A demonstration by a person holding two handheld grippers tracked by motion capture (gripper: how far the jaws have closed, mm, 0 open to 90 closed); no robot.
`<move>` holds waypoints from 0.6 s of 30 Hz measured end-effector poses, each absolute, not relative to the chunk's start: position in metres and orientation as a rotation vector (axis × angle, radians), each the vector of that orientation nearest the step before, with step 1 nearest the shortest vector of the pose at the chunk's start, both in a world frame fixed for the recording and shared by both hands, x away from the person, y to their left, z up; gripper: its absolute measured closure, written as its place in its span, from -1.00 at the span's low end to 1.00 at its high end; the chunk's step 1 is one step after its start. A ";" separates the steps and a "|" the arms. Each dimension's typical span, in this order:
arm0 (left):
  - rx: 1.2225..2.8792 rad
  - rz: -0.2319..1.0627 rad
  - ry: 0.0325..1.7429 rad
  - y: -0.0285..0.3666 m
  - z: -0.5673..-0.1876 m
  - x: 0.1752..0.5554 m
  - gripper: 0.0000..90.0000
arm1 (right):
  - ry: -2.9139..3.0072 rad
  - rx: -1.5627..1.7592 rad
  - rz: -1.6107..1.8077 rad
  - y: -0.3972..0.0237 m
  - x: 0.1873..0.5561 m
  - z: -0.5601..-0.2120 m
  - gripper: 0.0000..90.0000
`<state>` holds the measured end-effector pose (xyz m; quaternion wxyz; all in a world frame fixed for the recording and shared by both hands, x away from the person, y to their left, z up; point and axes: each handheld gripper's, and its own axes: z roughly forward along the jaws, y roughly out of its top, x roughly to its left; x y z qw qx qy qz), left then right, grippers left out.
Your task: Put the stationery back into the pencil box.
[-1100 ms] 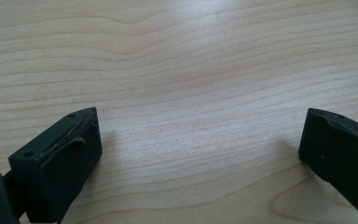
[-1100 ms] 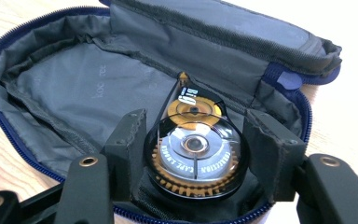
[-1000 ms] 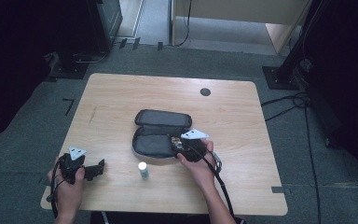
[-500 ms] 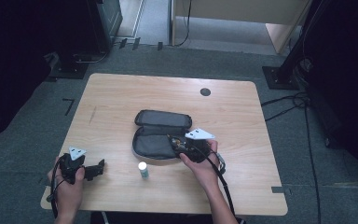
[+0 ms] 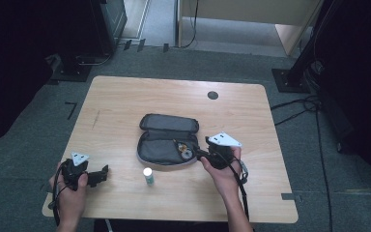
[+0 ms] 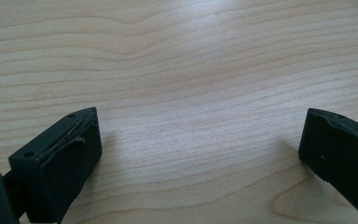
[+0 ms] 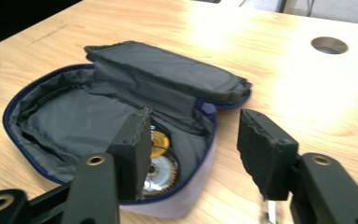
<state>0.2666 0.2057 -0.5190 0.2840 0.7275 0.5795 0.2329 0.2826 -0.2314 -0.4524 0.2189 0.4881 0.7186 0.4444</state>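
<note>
Nearest the table's front edge, at the bottom left of the high view: left gripper (image 5: pixel 99 176) resting low over bare table (image 5: pixel 125 101), jaws spread wide, nothing between them. Just right of it, a small white-capped bottle (image 5: pixel 148 176) standing upright, apart from everything else. Farther in, right gripper (image 5: pixel 199 153) at the right end of the open grey pouch (image 5: pixel 162 147), jaws partly spread after having just been closing, pinching nothing; in the right gripper view 1 jaw hangs over the pouch interior, the other outside its zipper rim. Inside that end of the pouch, 2 round metallic pieces (image 7: pixel 158 158), 1 gold and 1 silver, lying flat against the lining. Behind, the pouch's lid half folded back toward the far side, beyond that a round hole in the table (image 5: pixel 212 95).

Likely risks: jaws straddling the rim could snag fabric or zipper and drag the unheld pouch; flat pieces could slip from the pads; a forearm sweep could topple the bottle
</note>
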 end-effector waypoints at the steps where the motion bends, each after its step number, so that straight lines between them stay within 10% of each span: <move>1: 1.946 0.623 1.551 0.206 -0.519 0.267 -1.00 | 1.973 1.359 1.228 -0.238 0.280 -0.452 0.07; 18: 1.946 0.623 1.551 0.206 -0.519 0.267 -1.00 | 1.931 1.467 1.132 -0.270 0.264 -0.475 0.33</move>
